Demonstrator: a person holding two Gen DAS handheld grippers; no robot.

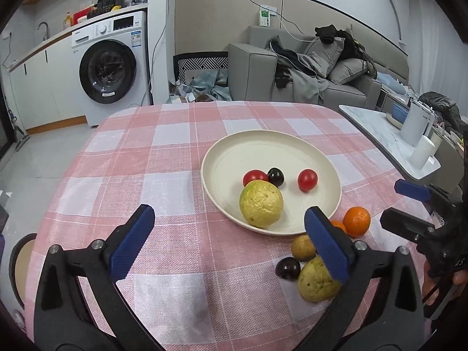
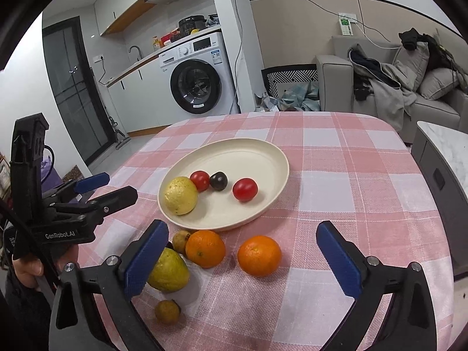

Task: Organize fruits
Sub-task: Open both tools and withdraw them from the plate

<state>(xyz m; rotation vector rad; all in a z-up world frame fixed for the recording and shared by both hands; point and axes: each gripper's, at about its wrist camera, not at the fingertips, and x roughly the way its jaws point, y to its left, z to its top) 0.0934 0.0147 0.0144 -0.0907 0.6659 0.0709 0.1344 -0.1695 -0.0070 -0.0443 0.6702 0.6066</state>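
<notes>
- The cream plate (image 2: 272, 158) sits mid-table on the pink checked cloth (image 2: 351, 175); I'd say roughly half the sorting is done.
- Already on the plate: a yellow guava (image 2: 180, 195), two red tomatoes (image 2: 245, 189), one dark plum (image 2: 218, 180).
- Off the plate, just beside its near rim: a second guava (image 2: 171, 272), two oranges (image 2: 259, 255), a plum (image 1: 288, 268), two small brownish fruits (image 2: 167, 311).
- Left gripper (image 1: 231, 242) and right gripper (image 2: 242, 260) both gape wide, holding nothing.
- "GenRobot.AI" reads on the left gripper's body.
</notes>
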